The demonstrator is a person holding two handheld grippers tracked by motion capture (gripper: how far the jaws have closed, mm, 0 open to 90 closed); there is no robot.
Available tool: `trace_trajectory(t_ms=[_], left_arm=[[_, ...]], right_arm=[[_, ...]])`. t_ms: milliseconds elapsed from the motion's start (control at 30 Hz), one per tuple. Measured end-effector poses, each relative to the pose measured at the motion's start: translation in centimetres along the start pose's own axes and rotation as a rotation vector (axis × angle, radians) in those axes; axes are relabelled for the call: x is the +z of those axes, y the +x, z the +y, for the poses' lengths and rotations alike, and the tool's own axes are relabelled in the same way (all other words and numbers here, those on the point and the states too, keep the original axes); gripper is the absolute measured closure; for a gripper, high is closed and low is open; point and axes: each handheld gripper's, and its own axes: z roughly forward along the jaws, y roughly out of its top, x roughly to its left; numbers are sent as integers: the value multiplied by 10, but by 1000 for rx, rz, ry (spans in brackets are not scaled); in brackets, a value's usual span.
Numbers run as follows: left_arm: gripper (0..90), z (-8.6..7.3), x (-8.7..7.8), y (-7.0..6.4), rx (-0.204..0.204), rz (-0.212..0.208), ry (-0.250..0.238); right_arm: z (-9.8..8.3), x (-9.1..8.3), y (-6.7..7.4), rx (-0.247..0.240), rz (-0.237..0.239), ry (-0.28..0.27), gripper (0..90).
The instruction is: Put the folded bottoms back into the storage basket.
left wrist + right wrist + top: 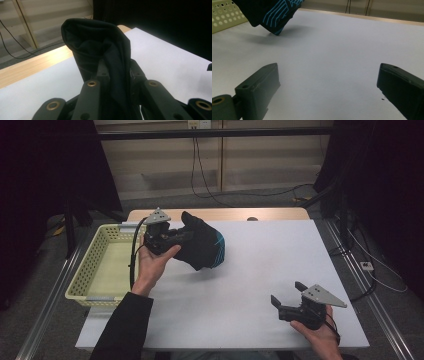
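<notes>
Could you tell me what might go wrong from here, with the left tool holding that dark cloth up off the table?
1. The left tool pinches only a fold of the black garment; the hanging bulk could slip free.
2. The drooping corner with blue stripes hangs just above the white table and may drag.
3. The yellow basket sits close beside the left hand; a swing could knock it.

The cloth is black with bright blue stripes on one side; beside it, the perforated basket is pale yellow-green; the table sheet under the cloth is white, its far edge light wood.
</notes>
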Motion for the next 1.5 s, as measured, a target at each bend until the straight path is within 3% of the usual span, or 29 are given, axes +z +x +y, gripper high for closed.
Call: trace_trajectory(t_ms=[500,1033,1500], left_arm=[[762,8,-32,0,34,21,-53],[763,11,-73,6,26,54,-100],[762,14,-99,11,24,78,-133]], right_arm=[[0,0,1,-2,2,-1,41],[0,0,1,-2,2,-1,41],[0,1,1,-3,1,-1,41]])
